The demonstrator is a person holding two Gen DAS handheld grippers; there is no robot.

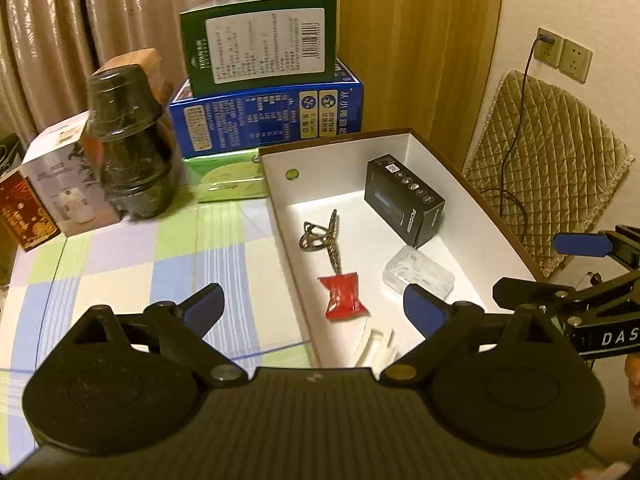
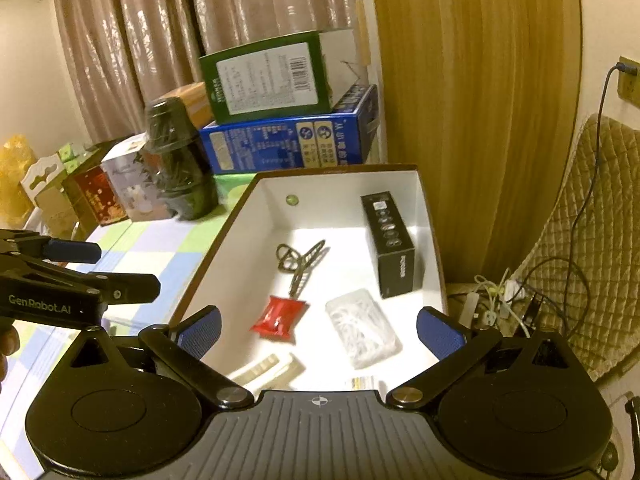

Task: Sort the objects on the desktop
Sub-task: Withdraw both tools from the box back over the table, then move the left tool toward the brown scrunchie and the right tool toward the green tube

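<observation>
An open white box with a brown rim [image 1: 336,142] [image 2: 340,192] stands on the checked tablecloth [image 1: 140,264]. In it lie a black carton [image 1: 404,200] [image 2: 390,248], a metal hair clip [image 1: 324,240] [image 2: 300,260], a red packet [image 1: 343,294] [image 2: 280,316], a clear plastic case [image 1: 418,276] [image 2: 362,328] and a white clip [image 1: 374,346] [image 2: 268,372]. My left gripper [image 1: 314,306] [image 2: 108,268] hovers open over the box's left wall, holding nothing. Over the box's near end, my right gripper [image 2: 320,332] [image 1: 548,266] is also open and empty.
Behind the box a green carton [image 1: 260,44] sits on a blue one [image 1: 268,120]. A dark wrapped stack of pots [image 1: 128,148], a white carton [image 1: 60,176] and a red one [image 1: 24,212] stand at the left. A quilted cushion [image 1: 548,160] and cables [image 2: 500,296] are to the right.
</observation>
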